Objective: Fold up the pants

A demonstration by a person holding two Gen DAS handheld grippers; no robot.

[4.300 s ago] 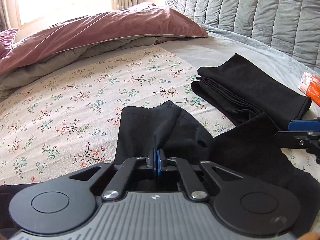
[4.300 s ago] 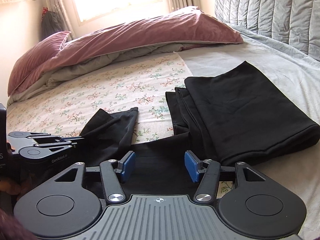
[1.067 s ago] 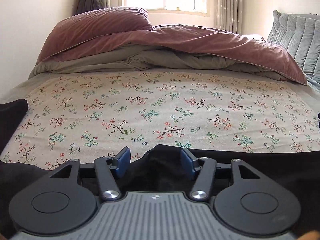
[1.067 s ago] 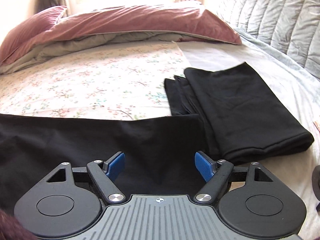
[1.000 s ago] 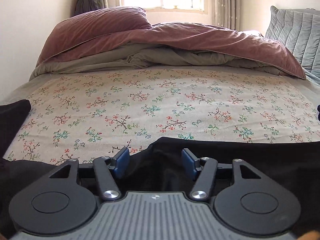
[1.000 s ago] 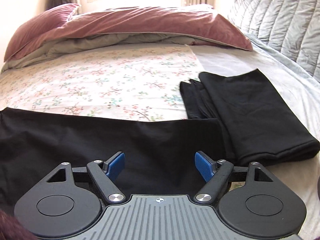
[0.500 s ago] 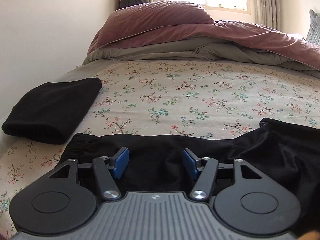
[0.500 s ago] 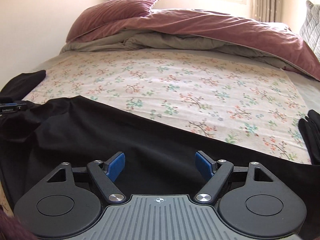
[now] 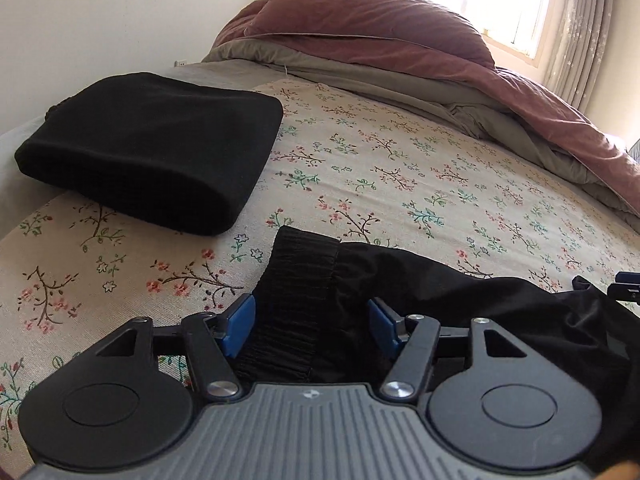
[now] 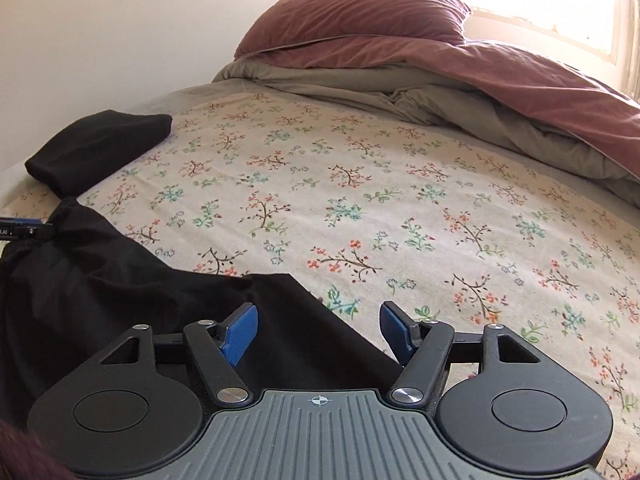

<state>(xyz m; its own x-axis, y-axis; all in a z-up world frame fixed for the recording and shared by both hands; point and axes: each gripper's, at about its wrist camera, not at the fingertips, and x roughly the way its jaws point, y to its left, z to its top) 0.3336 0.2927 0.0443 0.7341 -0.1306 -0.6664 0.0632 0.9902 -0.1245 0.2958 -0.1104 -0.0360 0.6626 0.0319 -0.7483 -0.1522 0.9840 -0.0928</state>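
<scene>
Black pants [image 9: 460, 304] lie spread across the floral sheet [image 9: 400, 176]. Their elastic waistband [image 9: 304, 276] sits between the blue pads of my left gripper [image 9: 310, 324], whose jaws are opening and do not press on the cloth. In the right wrist view the pants [image 10: 100, 292] run off to the left. One of their edges passes under my right gripper [image 10: 318, 332], whose jaws are closing with cloth between them but not pinched. The left gripper's tip [image 10: 24, 231] shows at the pants' far left end there.
A folded black garment [image 9: 152, 152] lies at the bed's left edge near the wall, seen smaller in the right wrist view [image 10: 100, 144]. A maroon duvet [image 9: 400, 40] and grey blanket [image 10: 360, 80] are heaped at the back, below a bright window.
Both grippers have swept left along the pants; the folded garment by the wall has come into view and the pile on the right has gone. The right jaws have narrowed.
</scene>
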